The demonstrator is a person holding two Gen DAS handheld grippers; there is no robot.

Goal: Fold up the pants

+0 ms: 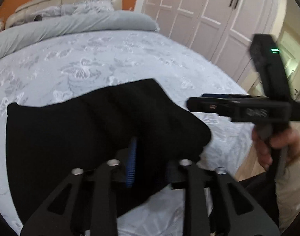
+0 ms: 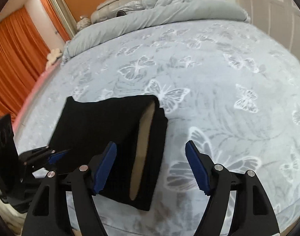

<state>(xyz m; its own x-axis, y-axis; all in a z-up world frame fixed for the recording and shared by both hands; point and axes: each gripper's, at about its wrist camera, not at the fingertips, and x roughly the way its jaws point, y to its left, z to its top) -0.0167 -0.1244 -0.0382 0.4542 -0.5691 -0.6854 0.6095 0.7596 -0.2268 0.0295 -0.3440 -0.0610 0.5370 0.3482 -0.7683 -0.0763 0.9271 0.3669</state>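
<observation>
Black pants [image 2: 110, 137] are lying right in front of both cameras, folded into a small thick bundle on the bed [image 2: 218, 68] with the butterfly cover. Left tongs [image 1: 134, 157] are squeezing shut on the near edge of the pants, with cloth bunching over the blue pads. Right tongs [image 2: 150, 167] are hanging wide open just above the bundle, holding nothing. One side of the bundle is gaping, and a tan lining is showing inside. It looks like most of the folding is done. What is left, I think, is flattening the bundle and letting go.
</observation>
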